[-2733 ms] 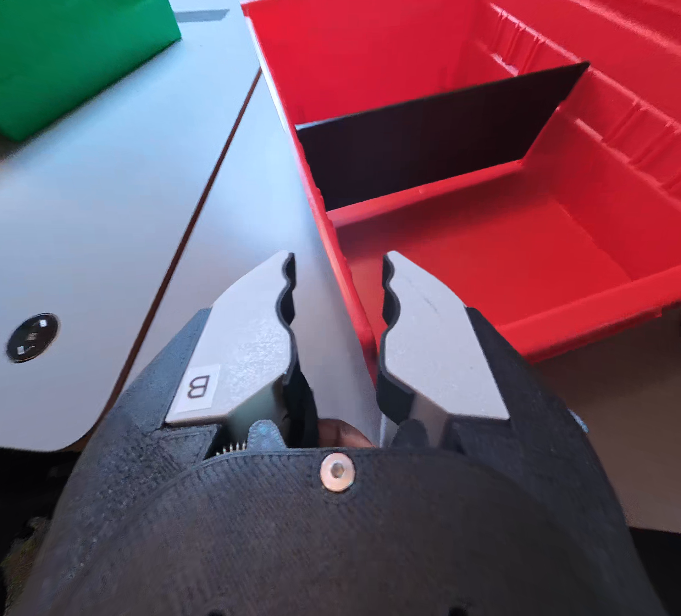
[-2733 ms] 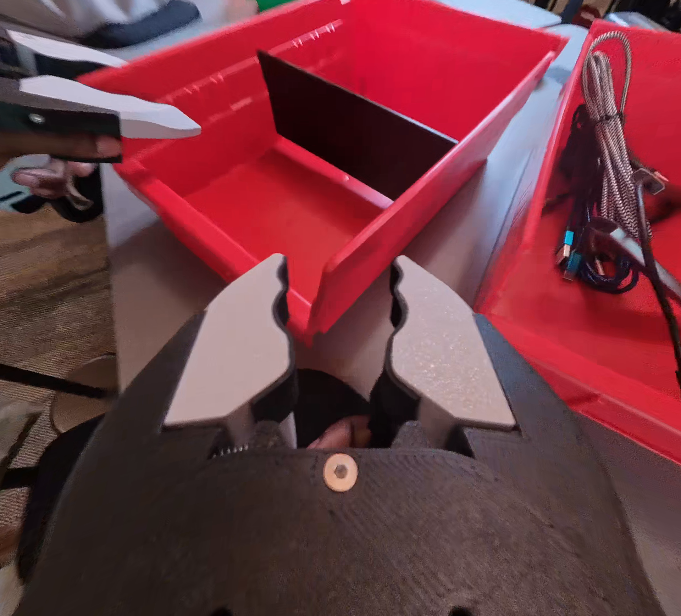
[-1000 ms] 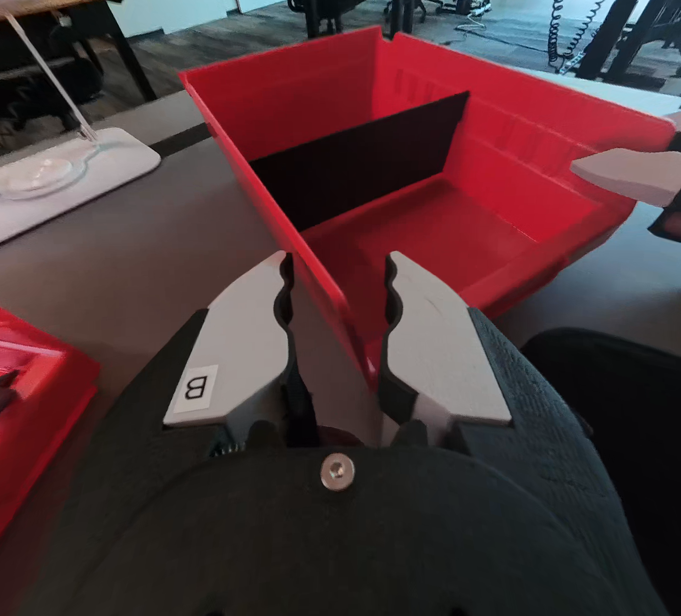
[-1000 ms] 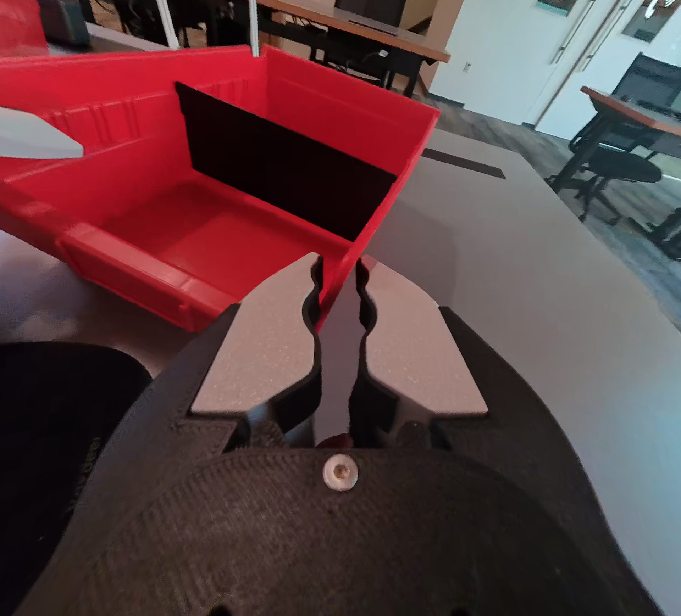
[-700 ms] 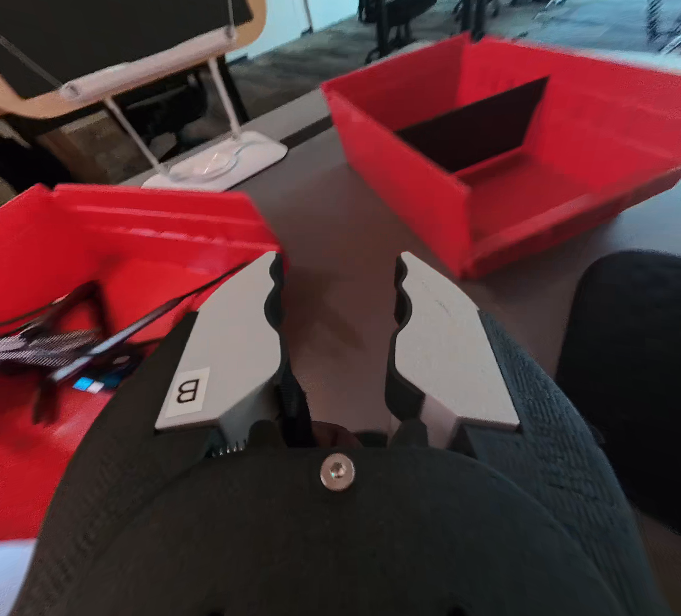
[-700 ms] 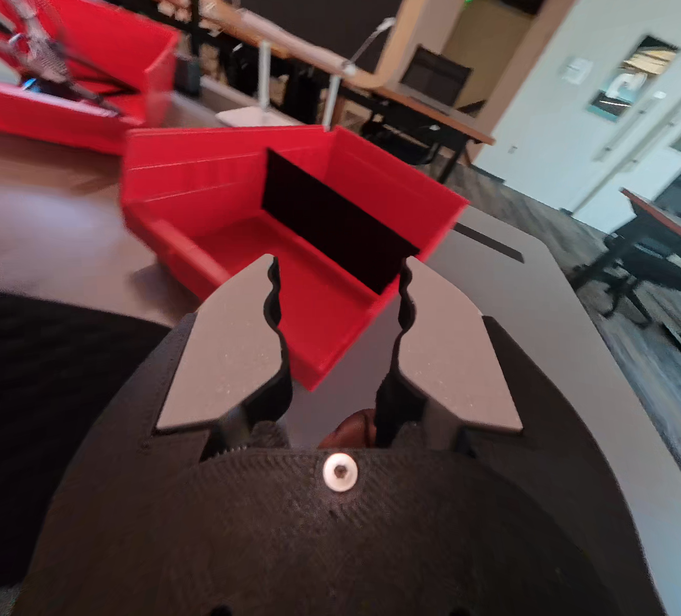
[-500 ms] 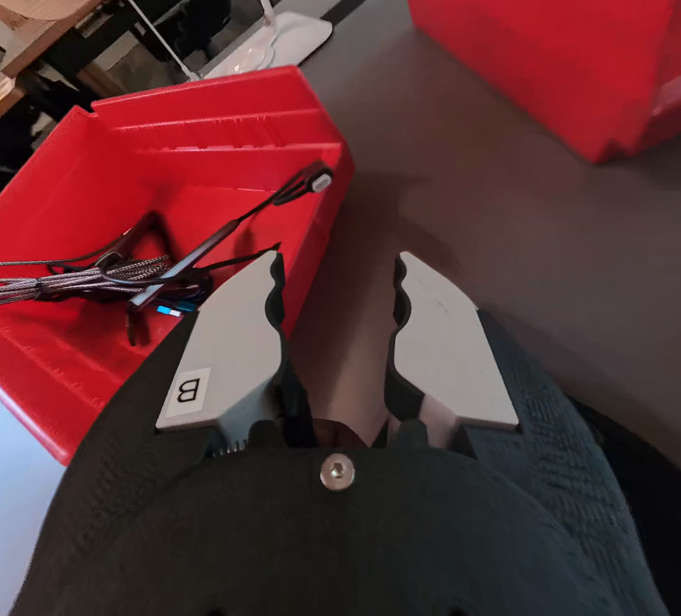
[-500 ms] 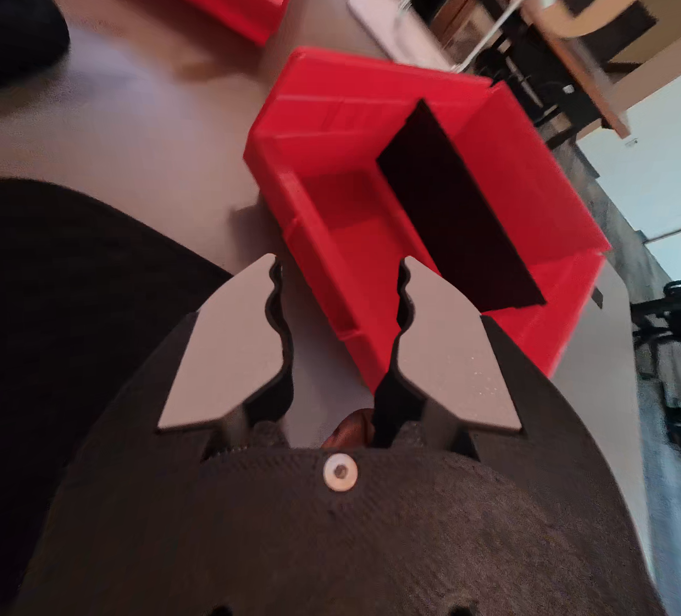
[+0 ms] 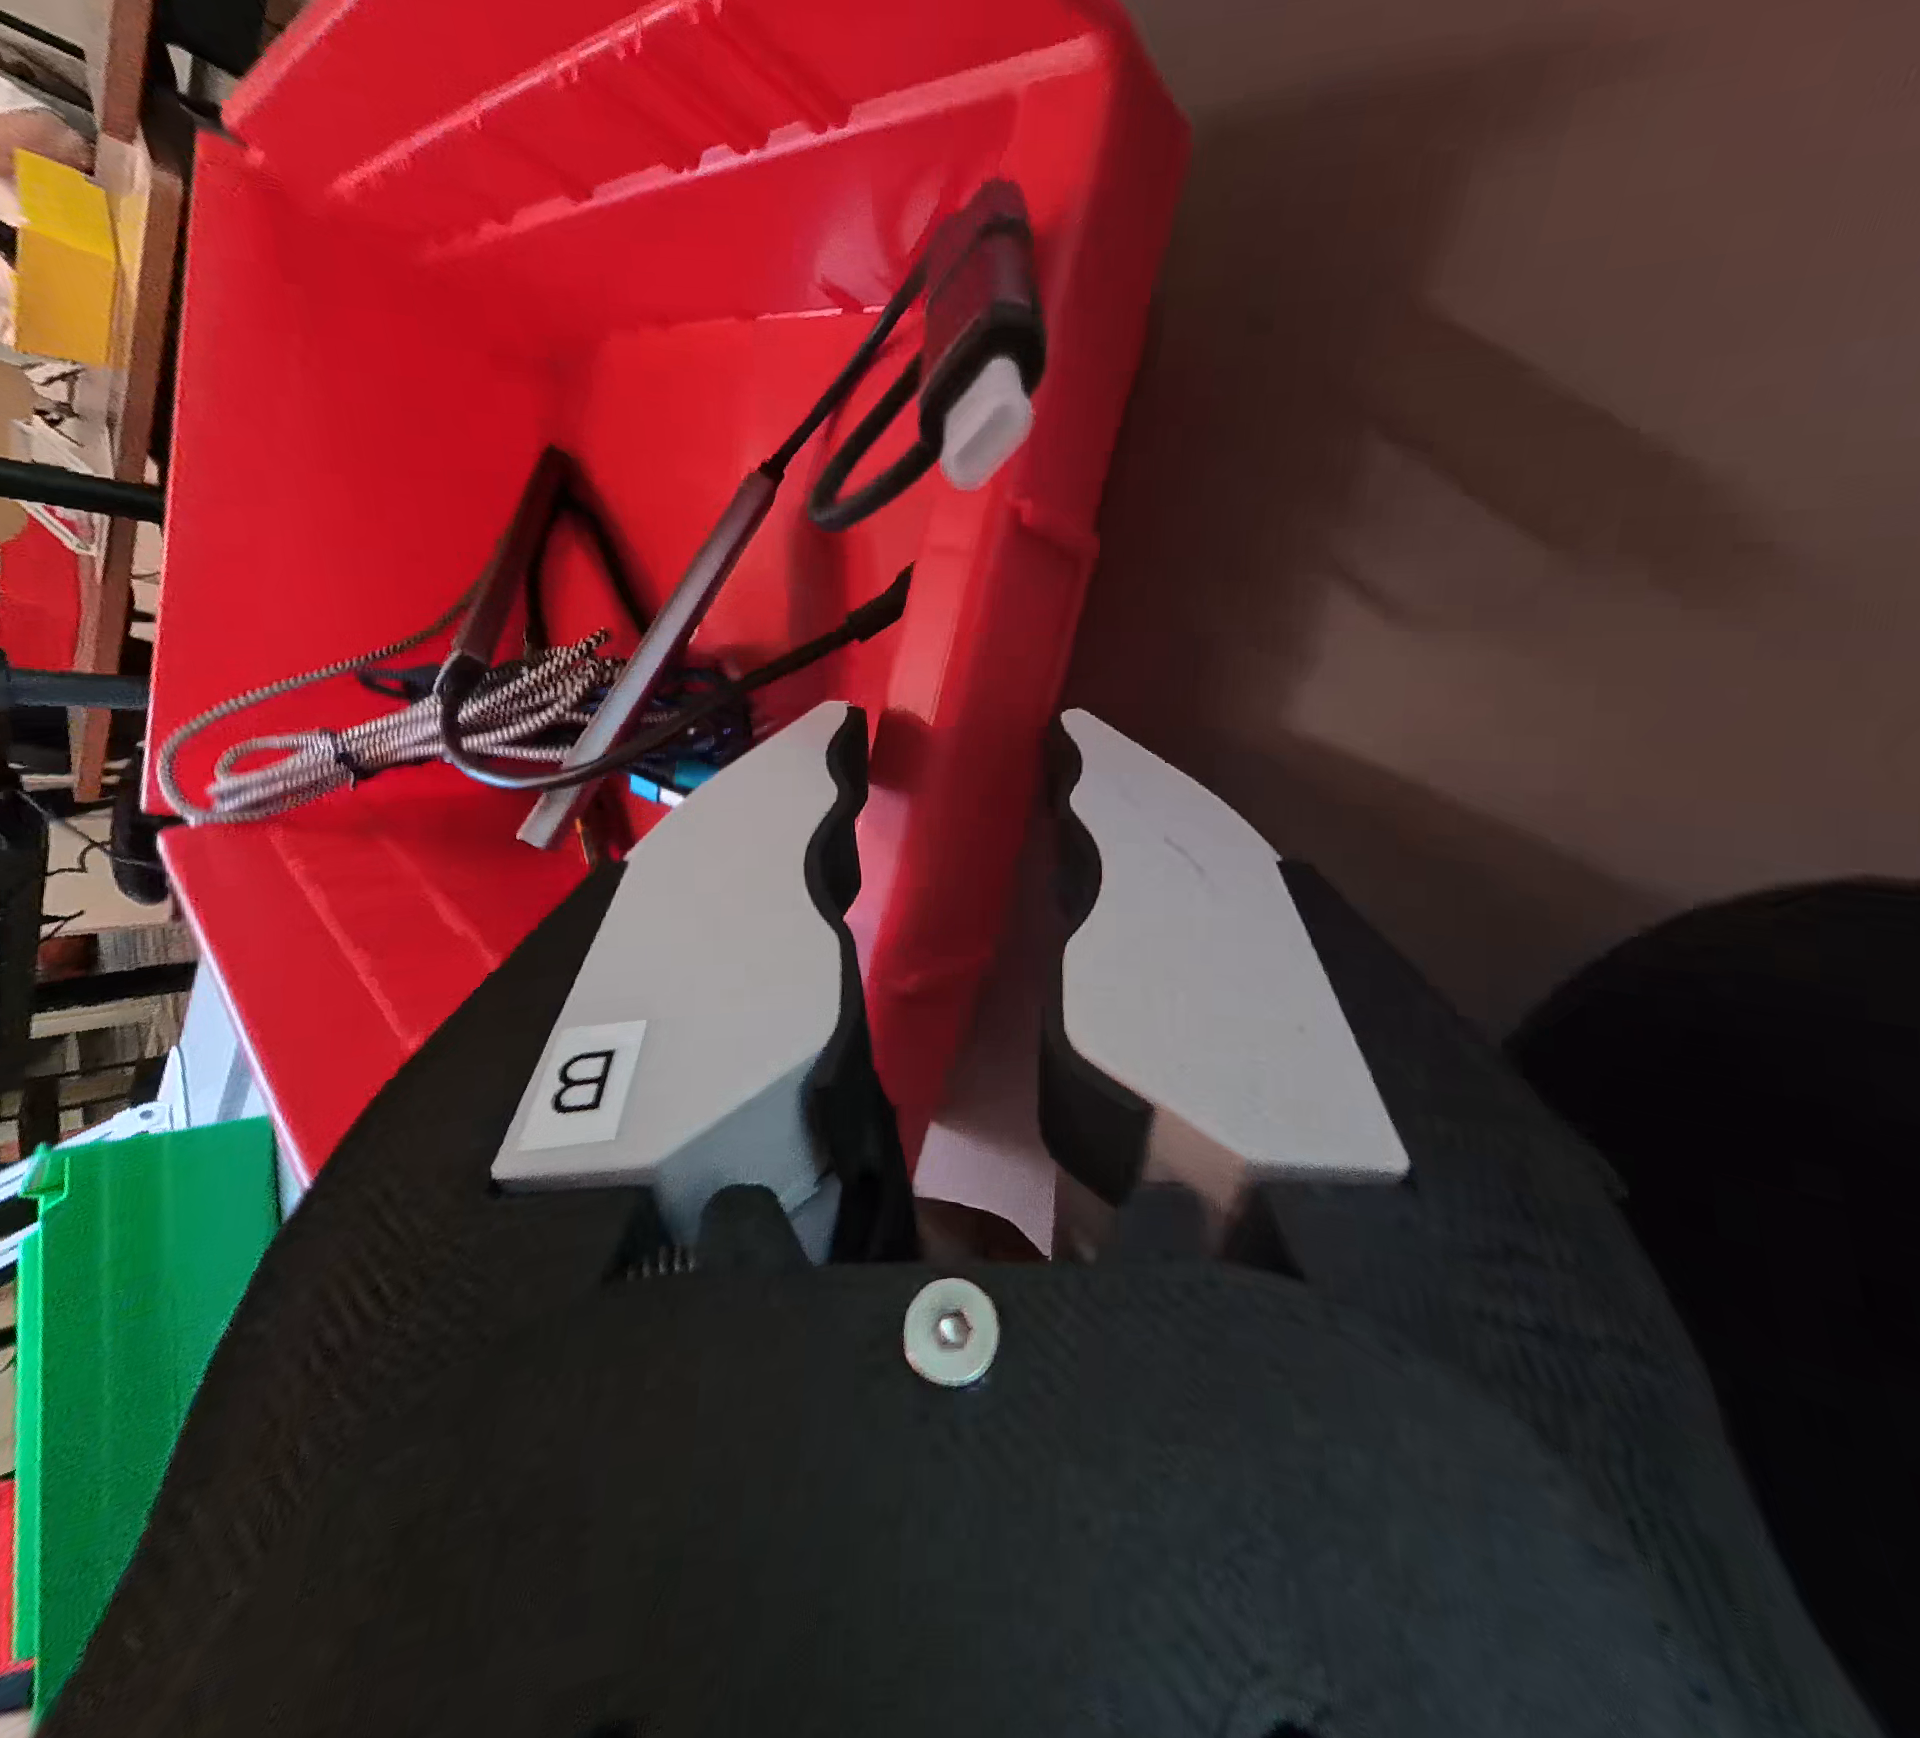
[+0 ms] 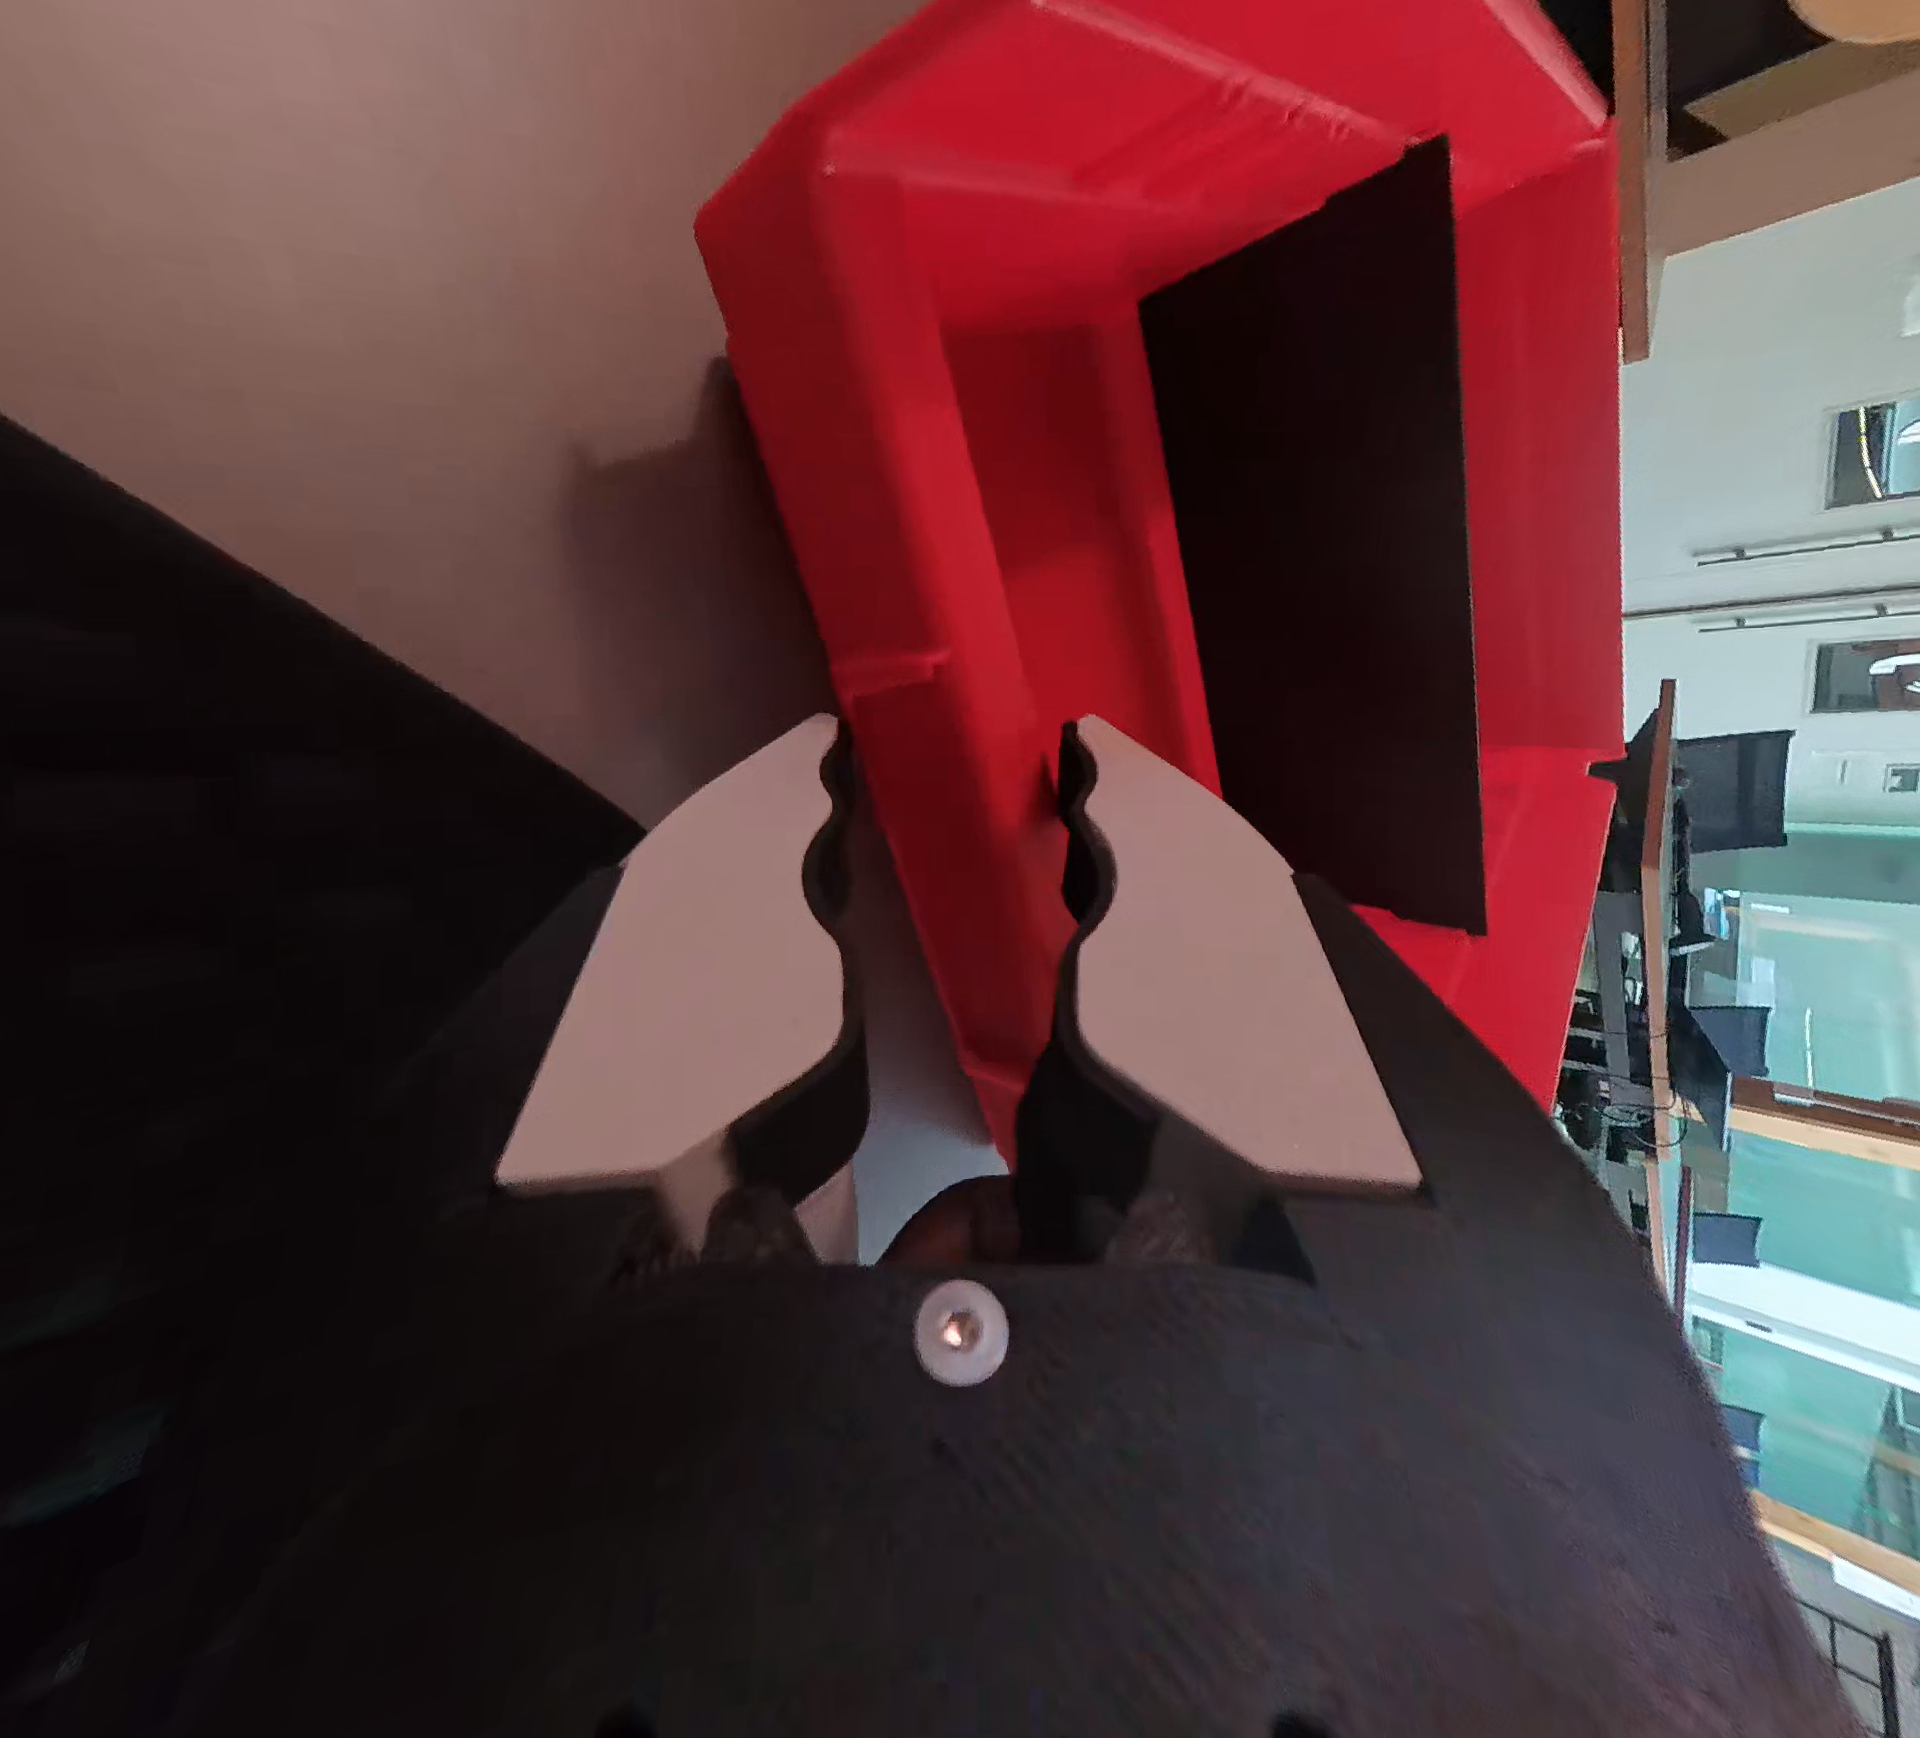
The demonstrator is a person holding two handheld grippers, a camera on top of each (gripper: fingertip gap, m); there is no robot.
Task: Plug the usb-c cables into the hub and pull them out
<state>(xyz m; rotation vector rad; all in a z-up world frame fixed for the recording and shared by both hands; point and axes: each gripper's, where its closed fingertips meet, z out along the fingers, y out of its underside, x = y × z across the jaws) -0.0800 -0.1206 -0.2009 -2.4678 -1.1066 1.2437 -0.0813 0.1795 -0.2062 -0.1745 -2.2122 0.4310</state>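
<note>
A red bin (image 9: 416, 400) holds a slim grey hub (image 9: 665, 660), a black cable that ends in a white-capped plug (image 9: 987, 400), and a bundle of braided cables (image 9: 416, 732). My left gripper (image 9: 956, 732) is closed down on this bin's near wall, one finger inside and one outside. A second red bin (image 10: 1143, 57) with a black divider (image 10: 1320, 545) holds nothing I can see. My right gripper (image 10: 951, 738) is closed on its thick front lip in the same way. Both views are rolled sideways.
Both bins stand on a grey table (image 9: 1507, 338), which also shows in the right wrist view (image 10: 364, 130). A green bin (image 9: 135, 1376) sits at the lower left. A dark rounded object (image 9: 1745, 1169) lies near the table's front. Desks and chairs stand beyond. The tips of one gripper are about 30 cm away from the tips of the other.
Both grippers let go of the divided bin. The left swung to the cable bin and the right to the divided bin's front lip. Both rolled sideways and narrowed onto the walls.
</note>
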